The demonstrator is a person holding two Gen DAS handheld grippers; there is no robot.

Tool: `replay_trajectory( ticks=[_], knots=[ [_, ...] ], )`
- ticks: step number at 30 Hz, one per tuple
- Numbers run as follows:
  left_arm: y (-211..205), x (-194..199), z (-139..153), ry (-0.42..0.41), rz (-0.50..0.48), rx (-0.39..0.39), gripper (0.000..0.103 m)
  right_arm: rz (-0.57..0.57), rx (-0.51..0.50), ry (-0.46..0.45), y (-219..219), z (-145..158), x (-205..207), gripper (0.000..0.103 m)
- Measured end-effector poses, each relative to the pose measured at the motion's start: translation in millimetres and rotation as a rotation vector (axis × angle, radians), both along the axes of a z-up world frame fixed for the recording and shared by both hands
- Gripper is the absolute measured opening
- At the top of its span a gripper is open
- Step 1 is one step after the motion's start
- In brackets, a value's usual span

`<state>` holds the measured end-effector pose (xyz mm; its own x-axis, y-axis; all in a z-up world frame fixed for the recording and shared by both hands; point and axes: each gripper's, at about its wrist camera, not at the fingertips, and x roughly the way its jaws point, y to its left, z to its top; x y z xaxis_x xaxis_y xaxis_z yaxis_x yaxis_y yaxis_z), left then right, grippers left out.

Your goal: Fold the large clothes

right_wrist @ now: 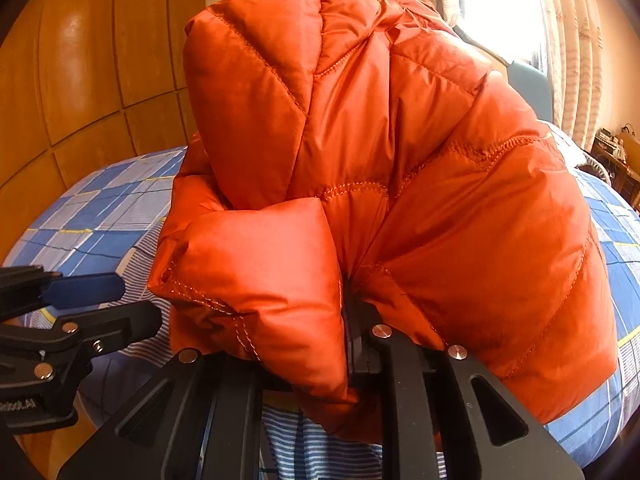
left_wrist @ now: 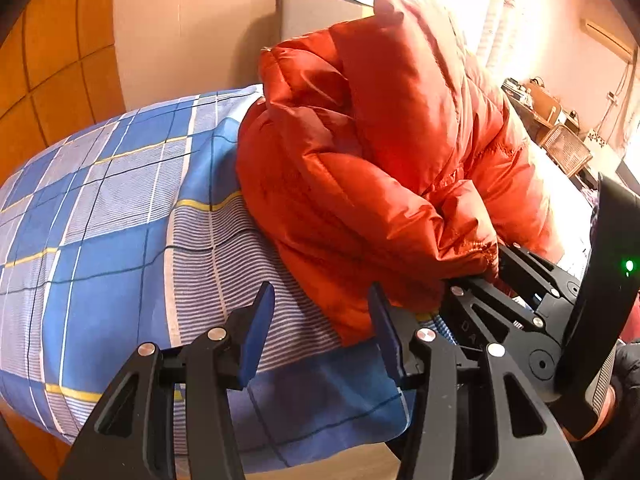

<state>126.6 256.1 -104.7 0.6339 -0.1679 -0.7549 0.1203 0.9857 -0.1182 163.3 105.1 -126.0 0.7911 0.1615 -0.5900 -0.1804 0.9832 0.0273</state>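
An orange puffer jacket [left_wrist: 372,168] lies bunched in a tall heap on a bed with a blue plaid sheet [left_wrist: 112,216]. My left gripper [left_wrist: 320,328] is open and empty, its blue pads apart, just in front of the jacket's lower left edge. My right gripper [right_wrist: 344,336] is shut on a fold of the jacket [right_wrist: 360,152], which bulges over its fingers and hides the tips. In the left wrist view the right gripper [left_wrist: 496,268] shows at the right, clamped on the jacket's edge. In the right wrist view the left gripper [right_wrist: 100,300] shows at the left, beside the jacket.
A wooden panelled wall [right_wrist: 80,80] stands behind the bed. A grey headboard [left_wrist: 316,8] and a bright curtained window [right_wrist: 520,12] are at the back. Cluttered furniture with a wicker basket [left_wrist: 566,148] stands at the far right. The bed's near edge [left_wrist: 320,444] is below my left gripper.
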Motion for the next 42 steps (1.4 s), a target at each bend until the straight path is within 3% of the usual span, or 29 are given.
replay_trajectory(
  ticks=[3, 6, 12, 15, 19, 23, 28, 30, 38, 42],
  knots=[
    [-1.5, 3.6, 3.6, -0.001, -0.027, -0.021, 0.049, 0.024, -0.032, -0.027, 2.4, -3.3, -2.3, 0.016],
    [-3.2, 6.8, 8.1, -0.002, -0.056, -0.047, 0.062, 0.027, -0.021, -0.026, 1.5, -4.2, -1.7, 0.016],
    [-6.7, 11.3, 20.3, 0.005, -0.157, -0.100, 0.063, 0.036, -0.018, -0.040, -2.3, -5.8, -5.9, 0.016],
    [-6.0, 9.7, 29.5, 0.006, -0.205, -0.136, 0.073, 0.037, -0.017, -0.050, -2.1, -6.8, -8.8, 0.016],
    [5.2, 8.9, 42.0, -0.003, -0.224, -0.222, 0.075, 0.047, -0.029, -0.063, -1.1, -5.4, -14.1, 0.016],
    [10.0, 19.6, 37.4, 0.039, -0.236, -0.300, 0.076, 0.071, -0.063, -0.088, 4.1, -3.5, -22.9, 0.022],
    [2.1, 36.7, 29.4, 0.075, -0.241, -0.334, 0.075, 0.087, -0.038, -0.077, 4.5, 0.8, -28.4, 0.030],
    [0.1, 41.8, 31.3, 0.073, -0.235, -0.344, 0.075, 0.104, -0.050, -0.085, 7.1, 1.6, -32.0, 0.037],
    [-11.2, 52.2, 28.1, 0.113, -0.218, -0.295, 0.075, 0.155, -0.042, -0.074, 20.2, 2.8, -48.9, 0.064],
    [-17.6, 58.5, 23.3, 0.127, -0.210, -0.254, 0.063, 0.172, -0.038, -0.057, 25.3, 2.6, -55.7, 0.067]
  ],
)
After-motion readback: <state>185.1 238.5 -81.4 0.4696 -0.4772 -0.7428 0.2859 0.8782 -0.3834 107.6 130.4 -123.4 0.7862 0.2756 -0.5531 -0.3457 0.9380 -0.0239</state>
